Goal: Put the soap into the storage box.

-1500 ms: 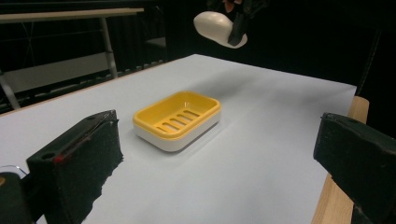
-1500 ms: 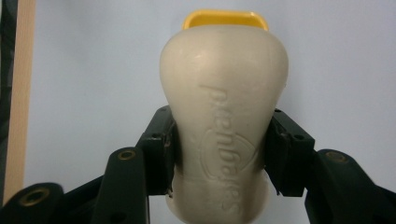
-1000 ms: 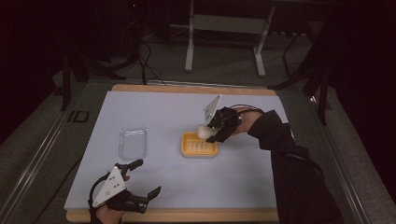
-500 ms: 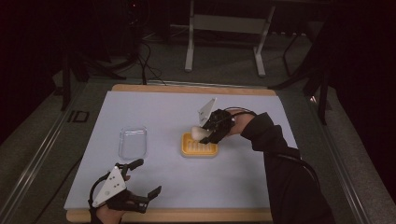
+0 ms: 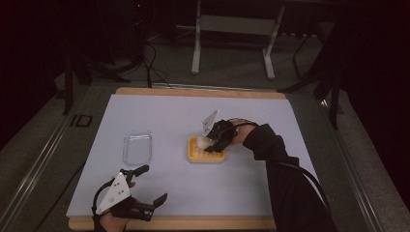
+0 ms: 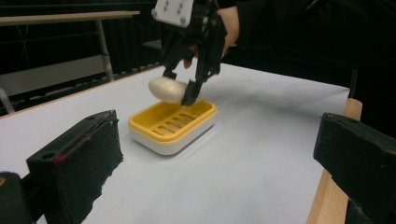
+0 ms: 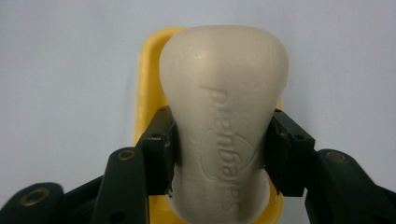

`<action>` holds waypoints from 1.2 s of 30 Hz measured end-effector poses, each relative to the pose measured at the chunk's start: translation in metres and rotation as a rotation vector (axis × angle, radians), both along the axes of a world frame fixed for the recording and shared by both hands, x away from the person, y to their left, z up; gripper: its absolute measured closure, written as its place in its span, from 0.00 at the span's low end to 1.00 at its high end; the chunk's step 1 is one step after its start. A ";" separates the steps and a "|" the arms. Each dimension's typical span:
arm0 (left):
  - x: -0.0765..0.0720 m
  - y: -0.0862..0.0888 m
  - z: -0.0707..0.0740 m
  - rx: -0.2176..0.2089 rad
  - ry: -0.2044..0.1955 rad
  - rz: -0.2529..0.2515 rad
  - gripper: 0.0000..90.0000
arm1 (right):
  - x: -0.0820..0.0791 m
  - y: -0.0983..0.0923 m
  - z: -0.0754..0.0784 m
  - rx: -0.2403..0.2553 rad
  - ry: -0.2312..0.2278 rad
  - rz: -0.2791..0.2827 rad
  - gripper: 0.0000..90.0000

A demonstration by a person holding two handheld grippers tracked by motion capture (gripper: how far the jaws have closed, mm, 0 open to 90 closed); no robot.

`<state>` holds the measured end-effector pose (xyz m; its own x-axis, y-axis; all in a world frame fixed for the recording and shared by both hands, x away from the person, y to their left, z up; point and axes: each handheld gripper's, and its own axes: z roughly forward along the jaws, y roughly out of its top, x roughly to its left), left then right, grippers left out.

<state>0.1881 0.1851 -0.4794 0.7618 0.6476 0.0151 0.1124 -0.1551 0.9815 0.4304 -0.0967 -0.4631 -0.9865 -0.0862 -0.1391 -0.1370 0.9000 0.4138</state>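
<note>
A cream bar of soap (image 7: 224, 116) sits squeezed between the two black pads of my right gripper (image 7: 219, 149), which is shut on it. Just under it is a yellow soap dish (image 5: 206, 152) with a slotted floor, on a white base. From the left gripper view, the soap (image 6: 166, 89) hangs a little above the dish (image 6: 173, 125), apart from it, with the right gripper (image 6: 184, 88) pointing down at it. My left gripper (image 5: 145, 186) stays low at the table's near left edge, open, nothing between its jaws.
A clear plastic lid (image 5: 137, 147) lies flat on the white mat (image 5: 159, 116), left of the dish. The table's wooden edge (image 5: 169, 223) runs along the front. A metal table frame (image 5: 232, 29) stands behind on the dark floor.
My right gripper has sunk toward the yellow dish with the soap in it, and shifted slightly left. The left gripper has kept its place.
</note>
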 end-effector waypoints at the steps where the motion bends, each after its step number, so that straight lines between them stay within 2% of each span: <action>1: 0.000 0.000 0.000 0.000 0.002 -0.001 0.01 | 0.001 0.000 -0.003 -0.003 -0.002 -0.002 0.55; 3: 0.000 -0.001 0.000 0.002 0.002 -0.003 0.01 | 0.002 0.001 -0.009 -0.020 -0.005 0.001 0.55; 11: 0.000 -0.001 0.000 0.002 0.003 -0.007 0.01 | 0.005 0.003 -0.022 -0.037 0.024 -0.001 0.55; 19: 0.000 -0.001 0.000 0.007 0.005 -0.011 0.01 | 0.008 0.004 -0.027 -0.028 0.022 -0.016 0.55; 24: 0.000 -0.001 0.000 0.011 0.006 -0.015 0.01 | 0.006 0.007 -0.031 -0.055 0.034 -0.020 0.54; 30: 0.000 -0.001 -0.001 0.013 0.009 -0.018 0.01 | 0.007 0.009 -0.030 -0.051 0.063 -0.033 0.52; 36: 0.000 -0.001 0.000 0.010 0.005 -0.012 0.01 | 0.007 0.008 -0.021 -0.045 0.055 -0.038 0.46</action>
<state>0.1878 0.1839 -0.4799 0.7699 0.6379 0.0177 0.1156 -0.1667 0.9792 0.4372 -0.0890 -0.4844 -0.9953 -0.0531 -0.0816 -0.0802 0.9222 0.3784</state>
